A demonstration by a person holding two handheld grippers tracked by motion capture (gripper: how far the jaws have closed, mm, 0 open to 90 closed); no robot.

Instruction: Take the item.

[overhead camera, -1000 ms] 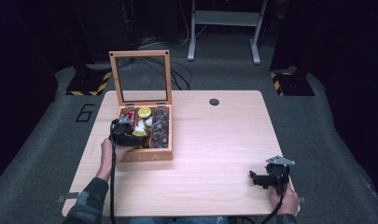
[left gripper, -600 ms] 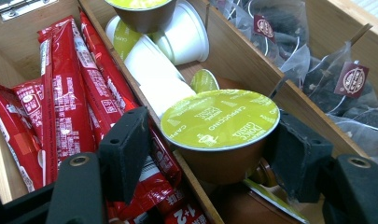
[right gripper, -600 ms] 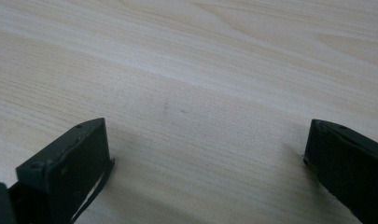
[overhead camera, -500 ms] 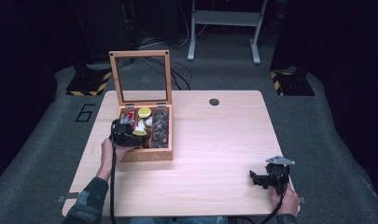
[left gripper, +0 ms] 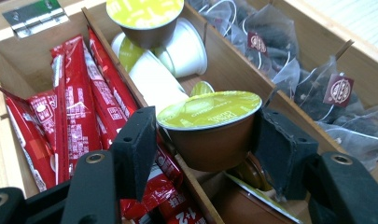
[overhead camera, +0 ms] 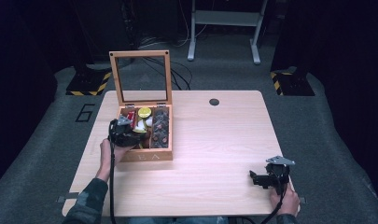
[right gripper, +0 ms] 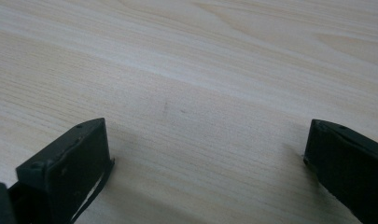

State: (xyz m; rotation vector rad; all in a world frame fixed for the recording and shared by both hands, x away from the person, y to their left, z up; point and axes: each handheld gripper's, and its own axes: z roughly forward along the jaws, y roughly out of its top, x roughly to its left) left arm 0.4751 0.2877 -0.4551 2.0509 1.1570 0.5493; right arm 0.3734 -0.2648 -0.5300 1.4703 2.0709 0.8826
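Observation:
A brown coffee capsule (left gripper: 210, 140) with a yellow-green foil top sits tilted in the middle compartment of the open wooden box (overhead camera: 147, 156). My left gripper (left gripper: 205, 135) reaches into the box (left gripper: 18, 60); its jaws have just been closing, and both pads now press the capsule's sides. In the high view the left gripper (overhead camera: 129, 134) is over the box's near left part, held by a hand. My right gripper (overhead camera: 257, 178) rests low over the table's near right corner. In its own view the right gripper (right gripper: 205, 149) stands open above bare wood, with nothing between the jaws.
Red sachets (left gripper: 79, 126) fill the box's left compartment and tea bags (left gripper: 317, 88) the right one. More capsules (left gripper: 149, 18) lie behind the held one. The glass-paned lid (overhead camera: 140, 77) stands upright at the back. A black round grommet (overhead camera: 214, 101) sits at the table's far edge.

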